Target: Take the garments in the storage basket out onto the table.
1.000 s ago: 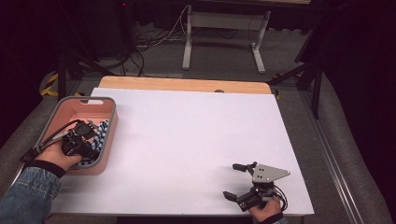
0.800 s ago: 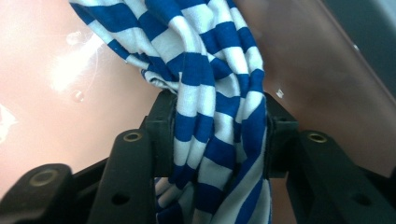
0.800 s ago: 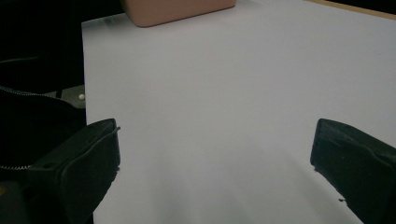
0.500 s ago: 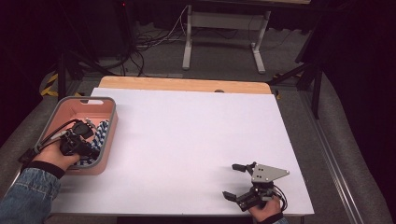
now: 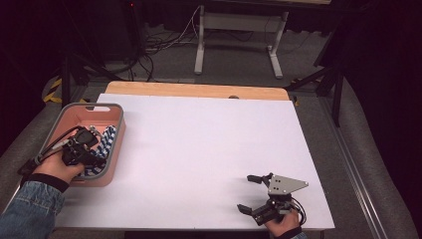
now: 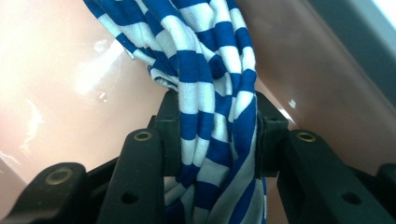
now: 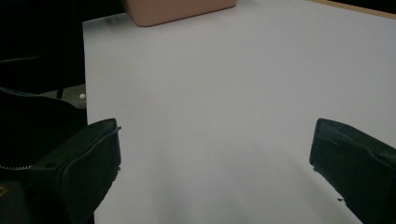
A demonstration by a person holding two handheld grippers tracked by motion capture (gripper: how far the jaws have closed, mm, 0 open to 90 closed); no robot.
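A: Progress? Left gripper (image 5: pixel 92 149) sits inside the pink bin (image 5: pixel 64 112) at the counter's (image 5: pixel 209 149) nine o'clock, jaws pinching the blue-striped cloth (image 6: pixel 210 93). Grasp made; lift-out likely remains.

B: Right gripper (image 5: pixel 254 194), five o'clock, jaws spread, idle. Bin wall is the only obstacle; counter bare between.

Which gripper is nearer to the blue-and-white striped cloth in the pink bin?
The left. The left gripper is inside the pink bin, its jaws clamped on the striped cloth. The right gripper rests open at the table's near right corner, far from it.
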